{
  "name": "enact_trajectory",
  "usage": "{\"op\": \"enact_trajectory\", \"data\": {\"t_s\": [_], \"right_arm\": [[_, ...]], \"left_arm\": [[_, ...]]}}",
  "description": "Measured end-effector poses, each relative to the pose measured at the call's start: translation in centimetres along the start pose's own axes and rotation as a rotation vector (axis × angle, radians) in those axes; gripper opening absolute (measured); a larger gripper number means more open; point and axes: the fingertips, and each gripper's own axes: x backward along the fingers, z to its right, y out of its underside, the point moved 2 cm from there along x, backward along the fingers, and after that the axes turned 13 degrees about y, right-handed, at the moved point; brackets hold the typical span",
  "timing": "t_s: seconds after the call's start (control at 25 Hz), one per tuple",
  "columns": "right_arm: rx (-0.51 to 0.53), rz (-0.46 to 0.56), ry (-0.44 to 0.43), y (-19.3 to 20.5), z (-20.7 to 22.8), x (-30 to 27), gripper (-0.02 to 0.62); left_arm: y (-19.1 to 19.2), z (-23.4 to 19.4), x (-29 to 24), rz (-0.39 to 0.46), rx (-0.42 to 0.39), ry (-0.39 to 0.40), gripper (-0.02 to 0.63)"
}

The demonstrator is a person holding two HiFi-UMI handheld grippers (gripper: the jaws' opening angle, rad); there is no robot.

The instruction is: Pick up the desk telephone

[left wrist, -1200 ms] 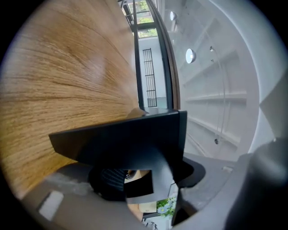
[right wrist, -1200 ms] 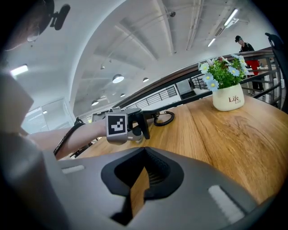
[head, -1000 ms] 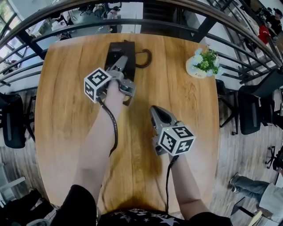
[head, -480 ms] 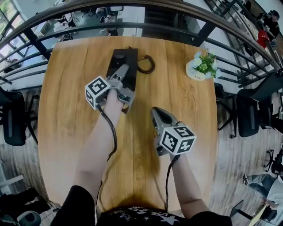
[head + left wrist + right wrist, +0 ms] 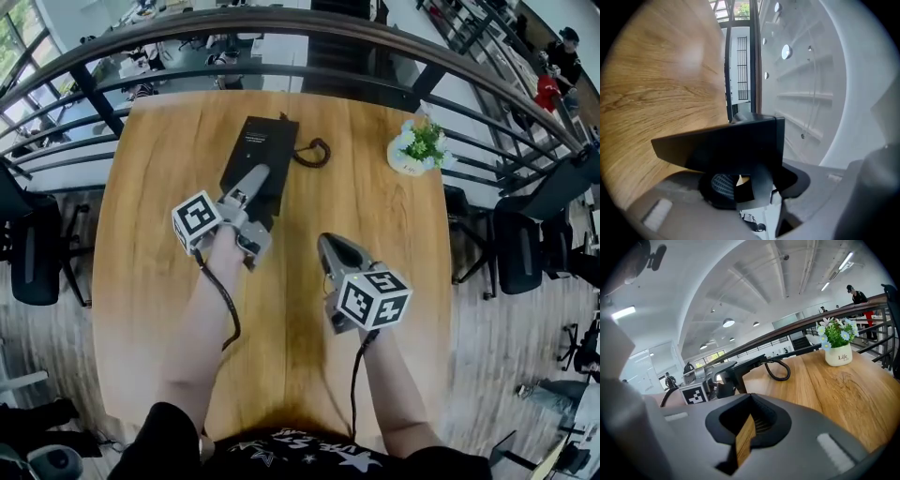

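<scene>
- A round-cornered wooden bench (image 5: 394, 281) is seen from above, ringed on its far side by a dark metal railing (image 5: 281, 23).
- The desk telephone (image 5: 265, 148), a flat black slab, is found at the far middle of the bench, with its coiled cord (image 5: 314, 150) curled on the wood just to its right.
- The left hand-held gripper (image 5: 253, 180) is stretched forward over the near end of the telephone. In the left gripper view its jaws are seen closed on the black body, which fills the space between them.
- From the right gripper view, the telephone's gripped near end appears raised off the wood. How far the far end is lifted cannot be told.
- The left marker cube (image 5: 195, 222) is turned toward the person's left.
- The right hand-held gripper (image 5: 330, 247) is held above bare wood, nearer the person and well apart from the telephone. Its jaws are drawn almost together, with only a thin slit of wood showing between them, and nothing is held.
- A small white pot of flowers (image 5: 415, 150) is set near the far right edge of the bench, apart from the cord.
- Black chairs (image 5: 28, 253) are seen on the floor on either side.
</scene>
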Motion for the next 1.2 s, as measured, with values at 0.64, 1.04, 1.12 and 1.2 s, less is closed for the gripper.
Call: {"op": "enact_trajectory", "data": {"t_s": [0.64, 1.04, 1.12, 1.2], "right_arm": [[0.031, 0.027, 0.001, 0.9, -4.1, 10.9, 0.0], [0.049, 0.079, -0.014, 2.5, -6.7, 16.8, -0.001], [0.042, 0.074, -0.017, 2.9, -6.7, 17.5, -0.002], [0.038, 0.069, -0.022, 4.0, -6.8, 18.8, -0.002]], "left_arm": [[5.4, 11.0, 10.8, -0.115, -0.093, 0.092, 0.207], [9.8, 15.6, 18.8, -0.13, -0.107, 0.117, 0.207], [10.8, 15.9, 19.5, -0.124, -0.103, 0.115, 0.207], [12.2, 16.2, 21.0, -0.112, -0.096, 0.116, 0.207]]}}
